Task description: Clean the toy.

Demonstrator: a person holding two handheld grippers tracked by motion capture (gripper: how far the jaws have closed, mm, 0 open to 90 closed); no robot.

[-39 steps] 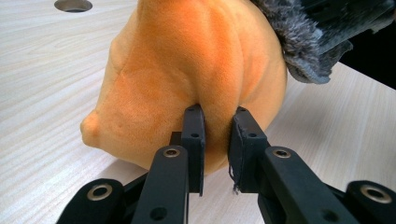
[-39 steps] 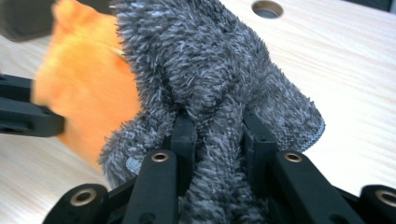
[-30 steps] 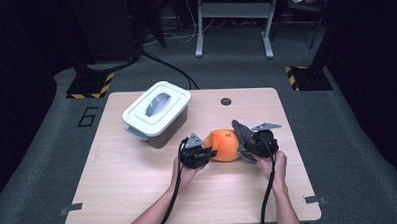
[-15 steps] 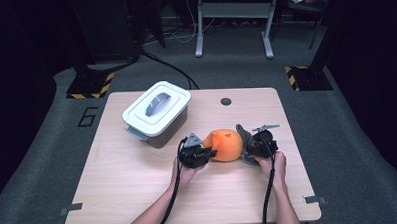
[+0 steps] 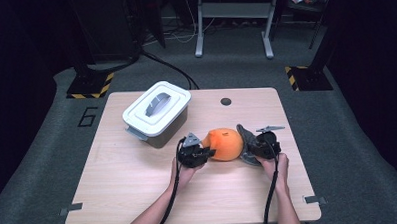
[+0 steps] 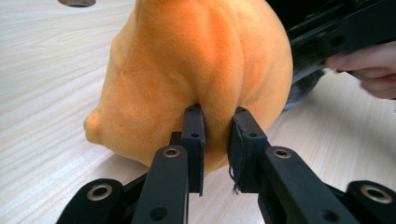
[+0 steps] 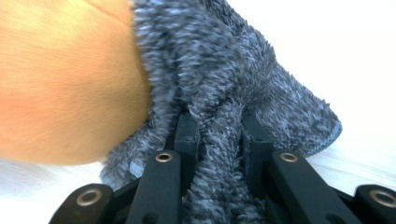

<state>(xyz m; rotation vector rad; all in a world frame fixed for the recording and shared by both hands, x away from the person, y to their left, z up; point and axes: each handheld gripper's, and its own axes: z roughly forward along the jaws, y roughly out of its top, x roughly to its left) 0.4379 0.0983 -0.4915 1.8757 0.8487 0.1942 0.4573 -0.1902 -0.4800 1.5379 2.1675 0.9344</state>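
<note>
While the orange plush [image 5: 226,144] lies on the desk [image 5: 139,194] right of the middle, it sits between both tongs: the left tongs [image 6: 217,133] pinch its orange fabric, and the right tongs [image 7: 219,135], just closing, pinch its grey fuzzy part [image 7: 224,74].

An orange plush toy [image 5: 226,144] lies on the wooden table [image 5: 139,194], just to the near right of a white lidded box [image 5: 156,113] with a grey handle. The left gripper [image 5: 208,152] touches the side of the toy nearer the box, and the right gripper [image 5: 243,146] sits against the far side, where a dark grey fuzzy cloth [image 5: 245,136] meets the toy. A small dark round hole [image 5: 226,101] lies in the table beyond the toy, right of the box.
</note>
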